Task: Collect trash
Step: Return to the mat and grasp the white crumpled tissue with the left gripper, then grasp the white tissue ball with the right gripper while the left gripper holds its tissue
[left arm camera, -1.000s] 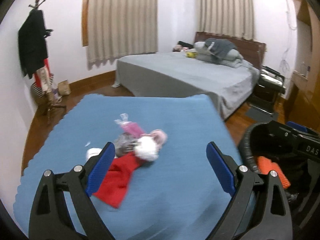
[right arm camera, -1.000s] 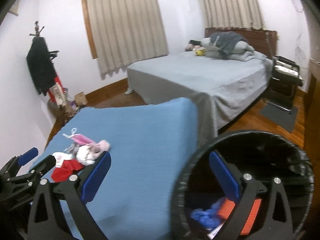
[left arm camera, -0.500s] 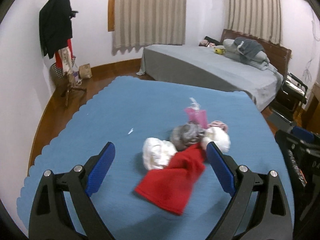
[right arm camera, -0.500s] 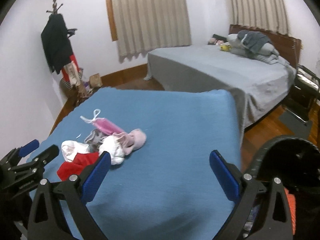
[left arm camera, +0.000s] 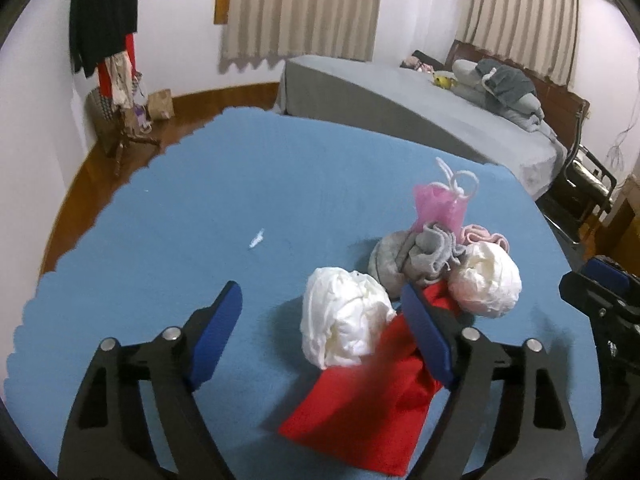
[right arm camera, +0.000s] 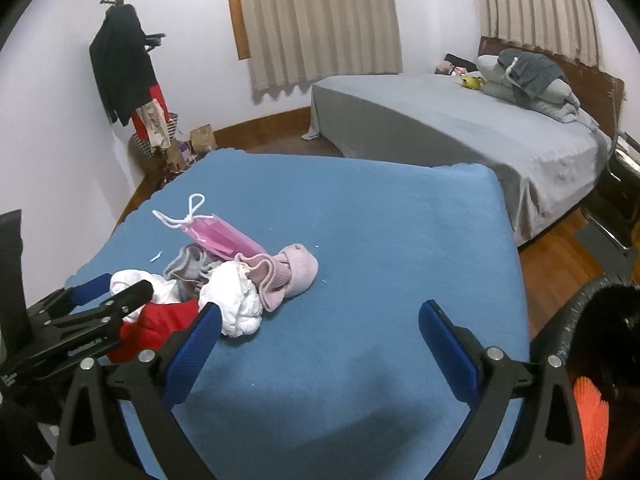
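- Low over a blue-covered worktop [left arm camera: 168,216], the left gripper [left arm camera: 320,312] has its blue fingers [left arm camera: 218,330] spread but closing, with a crumpled white paper ball [left arm camera: 344,322] between them; the pads do not appear to press on it yet.
- Beneath that ball, a red cloth [left arm camera: 360,408] lies flat, its long axis running from the near edge up and to the right toward the rest of the pile; the left gripper's right finger overlaps it in the left wrist view.
- Behind it, the trash sits bunched together and touching: a grey sock [left arm camera: 420,256], a second white paper ball [left arm camera: 486,284], a pink sock [right arm camera: 292,274] and a pink face mask [right arm camera: 224,236].
- From the right wrist view, the mask lies with its long axis slanting from upper left to lower right, its white ear loops [right arm camera: 188,212] at the far left end.
- A small white scrap [left arm camera: 256,239] lies apart, left of the pile.
- The right gripper [right arm camera: 320,332] hangs over bare blue cover right of the pile, fingers spread wide and holding nothing.
- A black bin [right arm camera: 592,320] stands at the worktop's right edge.
- Beyond are a grey bed [right arm camera: 440,128], curtains [right arm camera: 320,20] and a coat stand [right arm camera: 124,76].
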Demonstrator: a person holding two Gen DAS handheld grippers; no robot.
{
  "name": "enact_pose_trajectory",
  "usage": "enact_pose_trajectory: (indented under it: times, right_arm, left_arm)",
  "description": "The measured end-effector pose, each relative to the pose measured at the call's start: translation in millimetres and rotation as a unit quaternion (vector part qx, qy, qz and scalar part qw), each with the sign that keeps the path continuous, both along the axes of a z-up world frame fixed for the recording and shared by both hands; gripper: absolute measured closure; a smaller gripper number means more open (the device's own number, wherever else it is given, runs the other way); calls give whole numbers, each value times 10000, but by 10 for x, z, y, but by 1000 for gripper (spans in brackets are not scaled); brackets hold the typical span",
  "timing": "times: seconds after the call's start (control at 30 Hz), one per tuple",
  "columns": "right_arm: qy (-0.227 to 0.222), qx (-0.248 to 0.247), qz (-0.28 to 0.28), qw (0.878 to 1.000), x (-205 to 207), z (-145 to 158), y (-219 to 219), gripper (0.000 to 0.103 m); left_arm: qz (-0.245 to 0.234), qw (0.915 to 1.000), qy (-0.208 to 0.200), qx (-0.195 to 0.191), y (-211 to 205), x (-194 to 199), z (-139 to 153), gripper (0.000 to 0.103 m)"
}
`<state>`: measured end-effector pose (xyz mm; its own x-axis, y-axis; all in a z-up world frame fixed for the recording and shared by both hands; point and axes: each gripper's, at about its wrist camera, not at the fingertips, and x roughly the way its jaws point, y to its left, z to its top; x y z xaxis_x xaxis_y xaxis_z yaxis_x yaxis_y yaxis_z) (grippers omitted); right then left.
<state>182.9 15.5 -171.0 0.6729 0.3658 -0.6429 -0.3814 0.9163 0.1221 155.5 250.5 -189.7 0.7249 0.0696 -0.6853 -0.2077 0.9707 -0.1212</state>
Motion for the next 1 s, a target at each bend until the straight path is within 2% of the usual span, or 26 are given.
enact_pose_trajectory:
  times: [0.07,0.13,0.27,0.37,0.67,0.87,0.97,1.0]
  right_arm:
    - [7,9,38,10000,15,-18,42,6]
    - [12,28,80,10000,17,-28,75,7]
    - [3,41,188,9998,20,-46,163,8]
    - [-28,67,262,9996,10,-34,214,9]
    - [49,149,534,9985,6,-94,382,17]
    - [169,96,624,9979,50,-184,531,28]
    - [304,113,672,9972,101,-241,573,40]
    - [345,133,699,9969,107,-257,576,49]
  left_arm:
    - [-112,9999,55,-104,7,39,-40,30]
    - [-194,9995,96,-220,2,61,-80,38]
    - [-267,9989,109,-381,24,77,-120,66]
    - [-279,9988,33,-390,23,45,-89,76]
    - [-86,9995,-208,-240,82,-77,57,79]
    - [91,9996,-234,-126,167,-154,118,79]
    - [106,9996,-242,-131,193,-166,135,79]
    - [101,9995,-251,-133,183,-172,142,79]
